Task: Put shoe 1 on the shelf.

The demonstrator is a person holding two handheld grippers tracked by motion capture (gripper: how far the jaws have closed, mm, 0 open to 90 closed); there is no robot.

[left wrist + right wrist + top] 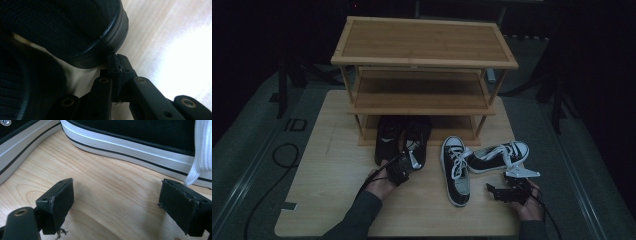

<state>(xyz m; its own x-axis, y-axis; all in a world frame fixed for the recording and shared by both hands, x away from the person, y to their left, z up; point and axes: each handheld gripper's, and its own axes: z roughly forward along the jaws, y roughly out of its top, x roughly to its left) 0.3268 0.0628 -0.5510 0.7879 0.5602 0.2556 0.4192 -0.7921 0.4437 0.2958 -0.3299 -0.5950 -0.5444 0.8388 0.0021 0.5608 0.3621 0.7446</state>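
left gripper (408, 165) jaws closed together, empty, tips beside heel of black shoe (416, 141). right gripper (498, 190) jaws wide apart, empty, near black-and-white sneaker (498, 156) on desk (332, 170).

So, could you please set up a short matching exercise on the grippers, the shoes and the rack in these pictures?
Things:
1. left gripper
2. right gripper
3. black shoes
4. black-and-white sneakers
5. wooden rack

States:
A. jaws open over bare table
B. white laces
C. jaws shut at a heel
D. toes under the lowest shelf
E. shelves bare

Pairs: 1-C, 2-A, 3-D, 4-B, 5-E
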